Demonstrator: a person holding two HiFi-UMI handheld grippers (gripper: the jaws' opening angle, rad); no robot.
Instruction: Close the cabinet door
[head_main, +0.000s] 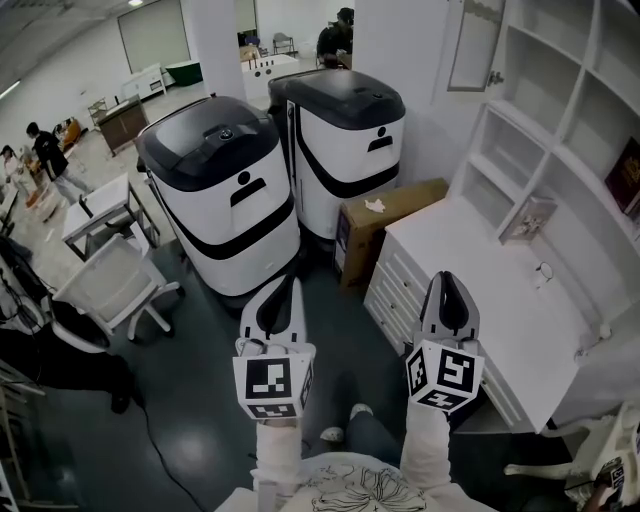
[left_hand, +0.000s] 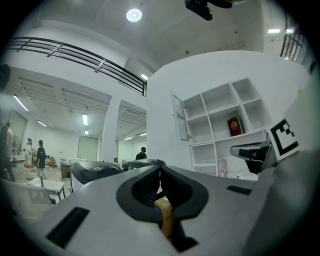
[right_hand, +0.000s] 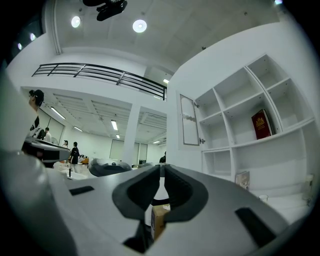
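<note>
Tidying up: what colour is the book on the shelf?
Dark red book; clearest in the right gripper view.

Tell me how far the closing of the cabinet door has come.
Nothing looks done: the cabinet door stands open. In hand: the left gripper and right gripper are shut, empty and apart from it. Still to do: reach the door and push it shut.

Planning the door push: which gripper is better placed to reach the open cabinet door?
Right, likely: the right gripper is nearer the open cabinet door; the left gripper is farther from it.
</note>
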